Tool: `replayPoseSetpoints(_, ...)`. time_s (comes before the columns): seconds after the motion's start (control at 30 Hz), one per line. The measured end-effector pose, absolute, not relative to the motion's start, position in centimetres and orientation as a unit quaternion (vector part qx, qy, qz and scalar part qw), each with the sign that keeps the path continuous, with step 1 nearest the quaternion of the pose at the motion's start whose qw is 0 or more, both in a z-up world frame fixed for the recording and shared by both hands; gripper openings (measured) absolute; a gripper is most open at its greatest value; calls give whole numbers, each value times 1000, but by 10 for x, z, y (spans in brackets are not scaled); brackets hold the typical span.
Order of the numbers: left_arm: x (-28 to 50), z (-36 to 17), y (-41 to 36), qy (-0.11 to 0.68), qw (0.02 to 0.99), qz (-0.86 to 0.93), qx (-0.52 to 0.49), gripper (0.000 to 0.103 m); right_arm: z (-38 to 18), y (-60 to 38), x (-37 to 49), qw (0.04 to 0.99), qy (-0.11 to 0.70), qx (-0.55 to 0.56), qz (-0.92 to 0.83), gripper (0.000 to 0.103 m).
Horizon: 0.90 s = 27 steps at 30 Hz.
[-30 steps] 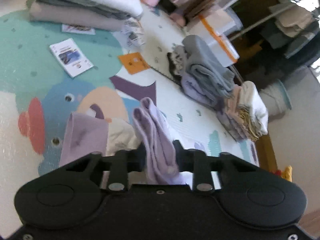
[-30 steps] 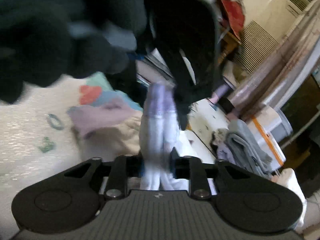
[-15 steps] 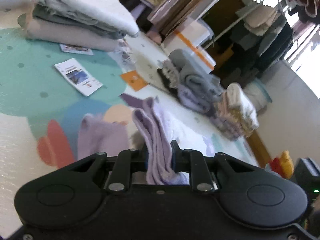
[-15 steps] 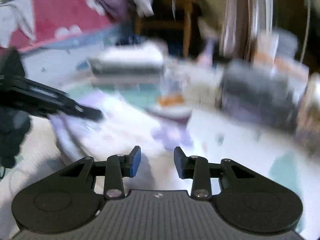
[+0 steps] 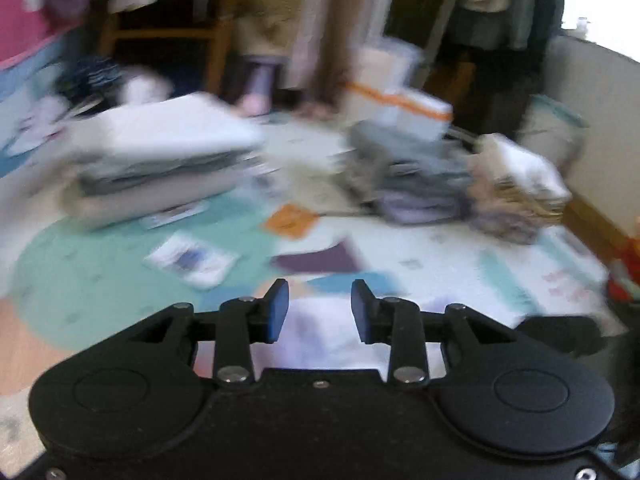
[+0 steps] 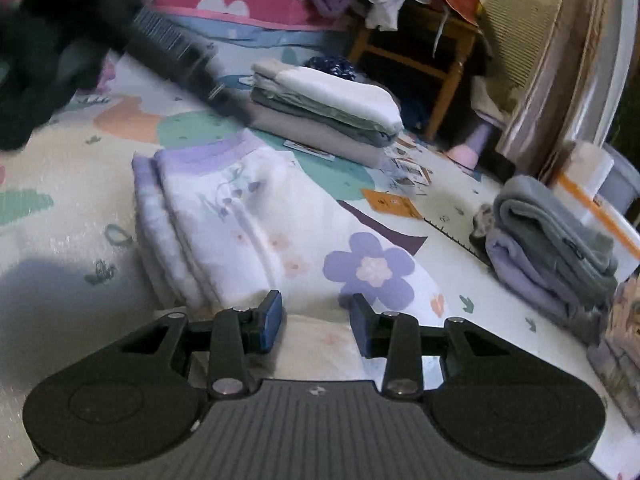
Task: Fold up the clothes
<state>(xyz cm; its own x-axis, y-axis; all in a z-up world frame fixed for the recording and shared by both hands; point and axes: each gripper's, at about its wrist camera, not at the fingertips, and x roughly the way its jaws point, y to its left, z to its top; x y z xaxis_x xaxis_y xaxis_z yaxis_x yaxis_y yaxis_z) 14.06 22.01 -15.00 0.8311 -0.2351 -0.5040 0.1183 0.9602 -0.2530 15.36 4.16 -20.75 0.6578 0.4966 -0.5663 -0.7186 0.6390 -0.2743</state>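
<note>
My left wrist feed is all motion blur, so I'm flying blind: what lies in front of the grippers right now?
Observer: The right wrist view shows a white folded garment with purple flower print lying flat on the patterned play mat, just ahead of the right gripper.
Operator: Is the right gripper holding it?
Observer: No. Its jaws are apart with nothing between them.
Operator: I make out a pale stack at far left. What is it?
Observer: A neat stack of folded white, green-grey and beige clothes, beyond the floral garment.
Operator: And the grey lump to my right?
Observer: A folded grey garment on a lilac one, near a white box with an orange stripe.
</note>
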Motion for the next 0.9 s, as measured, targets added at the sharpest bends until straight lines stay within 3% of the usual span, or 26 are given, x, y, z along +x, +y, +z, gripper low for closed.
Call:
replayPoseSetpoints(0.13, 160, -206, 188, 352, 933, -78, 3, 34, -201, 39, 157, 869, 231, -245, 362, 39)
replayPoseSetpoints(0.23, 139, -231, 180, 289, 952, -78, 67, 34, -185, 30, 161, 876, 220, -220, 369, 38)
replayPoseSetpoints(0.37, 147, -227, 188, 309, 948, -73, 36, 36, -177, 23, 177, 898, 211, -167, 349, 40)
replayPoseSetpoints(0.47, 144, -231, 195, 302, 950, -83, 20, 36, -215, 26, 196, 882, 280, -138, 353, 44)
replayPoseSetpoints(0.53, 143, -235, 201, 297, 951, -91, -4, 37, -226, 16, 191, 890, 257, -113, 358, 44)
replayPoseSetpoints(0.77, 144, -222, 195, 310, 947, -87, -2, 37, -209, 26, 195, 872, 286, -158, 363, 44)
replayPoseSetpoints(0.87, 147, -205, 190, 331, 940, -86, 8, 46, -189, 12, 198, 880, 300, -130, 345, 51)
replayPoseSetpoints(0.9, 146, -200, 190, 332, 939, -86, 3, 53, -184, 5, 198, 885, 303, -112, 336, 54)
